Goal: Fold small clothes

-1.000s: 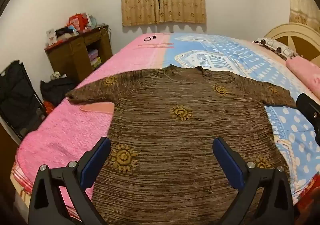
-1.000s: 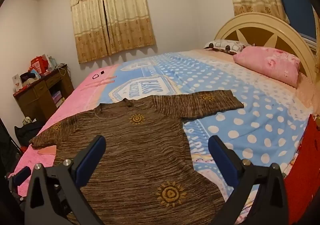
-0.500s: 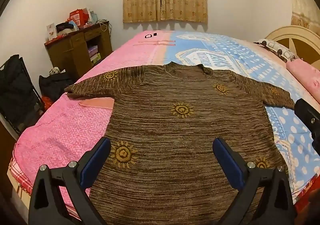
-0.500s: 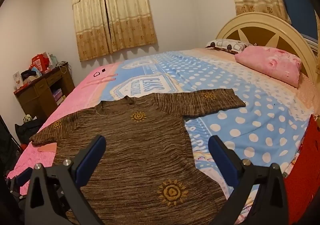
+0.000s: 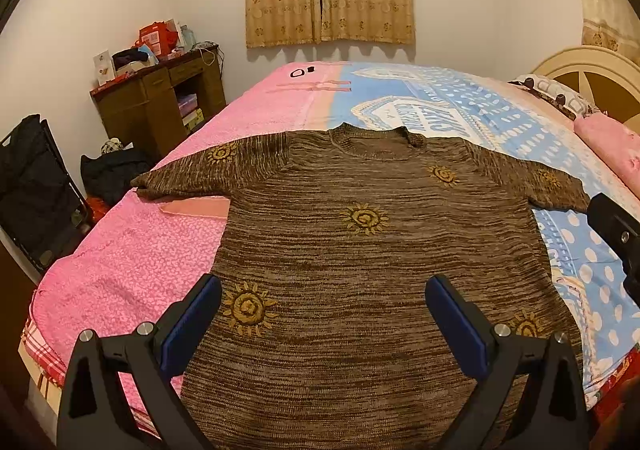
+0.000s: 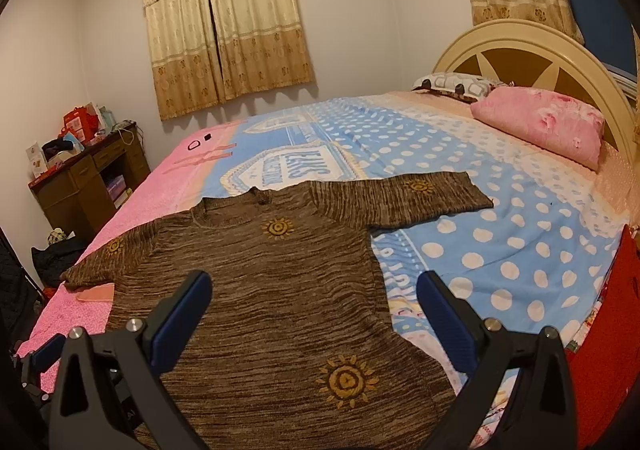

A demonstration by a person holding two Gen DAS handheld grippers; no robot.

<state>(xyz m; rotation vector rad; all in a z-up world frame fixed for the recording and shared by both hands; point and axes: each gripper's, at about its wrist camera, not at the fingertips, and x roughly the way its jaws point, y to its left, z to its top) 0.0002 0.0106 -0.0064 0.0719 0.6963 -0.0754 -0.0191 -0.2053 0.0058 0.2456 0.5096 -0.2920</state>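
1. Left wrist view: brown knit sweater (image 5: 360, 250) with yellow sun motifs, spread flat and face up on the bed (image 5: 132, 262), neck toward the curtains, hem nearest the camera, both short sleeves stretched out sideways.
2. Likely soft, limp and light; loose knit, so probably stretchy and prone to sagging or bunching when lifted. No fragility, little slip on the bedspread.
3. Best holds, as a judgement: left sleeve end (image 5: 156, 186) or left shoulder, plus the hem corner on the same side, pinching both layers together for a lengthwise fold.
4. Right wrist view: right sleeve (image 6: 440, 192) lying on the blue dotted half of the bedspread, its cuff lying flat.
5. Left tool (image 5: 322, 314) spread wide, grasping nothing, hovering above the lower body of the sweater.
6. Right tool (image 6: 314, 310) likewise spread wide and empty, above the lower right part of the sweater.
7. Beyond: pink pillow (image 6: 540, 126) by the headboard, wooden cabinet (image 5: 160, 106) against the wall.
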